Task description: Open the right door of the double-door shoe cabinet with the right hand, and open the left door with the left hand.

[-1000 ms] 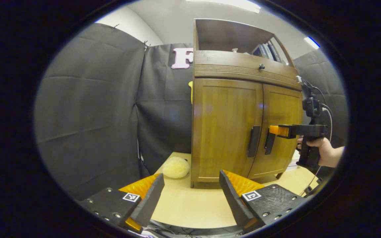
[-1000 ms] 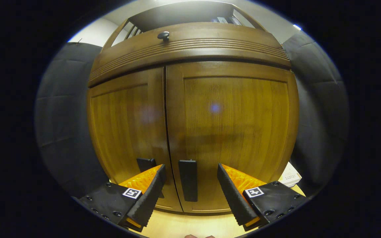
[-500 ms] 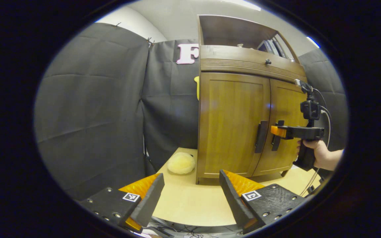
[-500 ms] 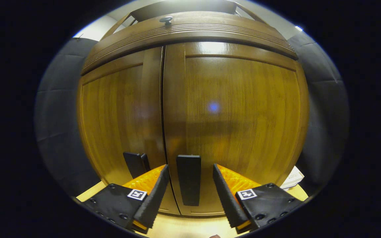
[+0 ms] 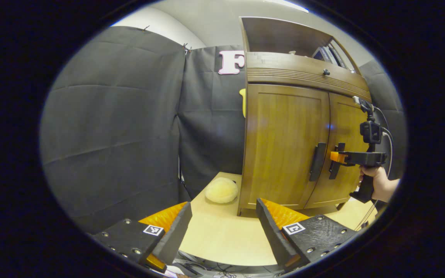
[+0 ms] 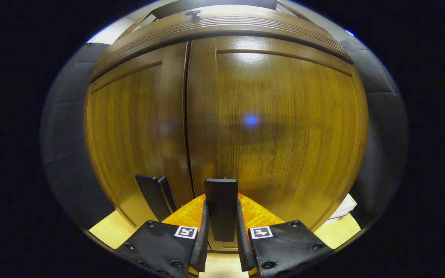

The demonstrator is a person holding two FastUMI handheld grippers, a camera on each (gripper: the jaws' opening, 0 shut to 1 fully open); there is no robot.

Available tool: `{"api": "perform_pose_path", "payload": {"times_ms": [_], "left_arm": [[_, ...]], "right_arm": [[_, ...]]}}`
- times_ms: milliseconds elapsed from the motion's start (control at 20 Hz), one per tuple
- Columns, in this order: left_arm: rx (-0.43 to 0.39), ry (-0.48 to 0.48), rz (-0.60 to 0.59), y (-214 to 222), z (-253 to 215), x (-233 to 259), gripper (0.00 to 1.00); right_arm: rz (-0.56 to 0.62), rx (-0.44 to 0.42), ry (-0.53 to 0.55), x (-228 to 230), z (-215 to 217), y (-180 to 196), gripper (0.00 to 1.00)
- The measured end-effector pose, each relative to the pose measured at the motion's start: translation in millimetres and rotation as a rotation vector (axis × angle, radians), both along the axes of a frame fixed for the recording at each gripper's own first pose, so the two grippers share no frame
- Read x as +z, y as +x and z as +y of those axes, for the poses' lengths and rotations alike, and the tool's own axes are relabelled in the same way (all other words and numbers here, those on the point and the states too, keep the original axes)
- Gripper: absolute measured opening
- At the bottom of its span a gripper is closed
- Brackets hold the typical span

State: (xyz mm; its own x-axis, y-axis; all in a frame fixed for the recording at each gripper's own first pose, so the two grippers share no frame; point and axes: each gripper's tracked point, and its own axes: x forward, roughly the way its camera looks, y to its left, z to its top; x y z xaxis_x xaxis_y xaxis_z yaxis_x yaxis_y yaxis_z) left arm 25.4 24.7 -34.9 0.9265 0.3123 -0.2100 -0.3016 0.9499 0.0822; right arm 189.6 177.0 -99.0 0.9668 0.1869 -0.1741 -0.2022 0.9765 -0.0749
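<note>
Right gripper [image 6: 221,247] has both fingers pinched on the right door handle [image 6: 221,208] of the shoe cabinet [image 5: 288,143] at the table's [image 5: 222,235] far right edge, so I'd pull along the hinge arc, while the left gripper [image 5: 222,227] waits open, well back.

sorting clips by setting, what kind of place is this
Likely a staged recording booth, not a real home: black cloth walls hang behind a wooden shoe cabinet that stands on a pale tabletop, and a person's hand holds the right gripper at the cabinet's door handle.
</note>
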Motion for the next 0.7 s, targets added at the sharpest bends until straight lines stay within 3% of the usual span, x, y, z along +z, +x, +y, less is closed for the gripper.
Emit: {"api": "perform_pose_path", "payload": {"times_ms": [100,300,350,500,700], "left_arm": [[-0.008,0.025,0.001,0.0,-2.6,1.1,0.97],[-0.041,0.032,-0.007,-1.3,-8.5,3.3,0.97],[-0.057,0.025,-0.005,-1.4,-9.4,2.7,0.97],[-0.087,0.03,-0.007,0.2,-10.7,6.4,0.97],[-0.113,0.034,-0.013,0.5,-11.8,10.4,0.97]], "right_arm": [[0.022,-0.004,0.01,0.4,-0.7,-3.6,0.36],[0.04,0.034,0.023,0.8,1.8,-4.5,0.21],[0.048,0.057,0.027,-2.7,2.8,-0.4,0.11],[0.064,0.088,0.007,-0.2,0.6,-4.9,0.04],[0.05,0.08,0.009,-2.7,-2.7,-21.0,0.07]]}}
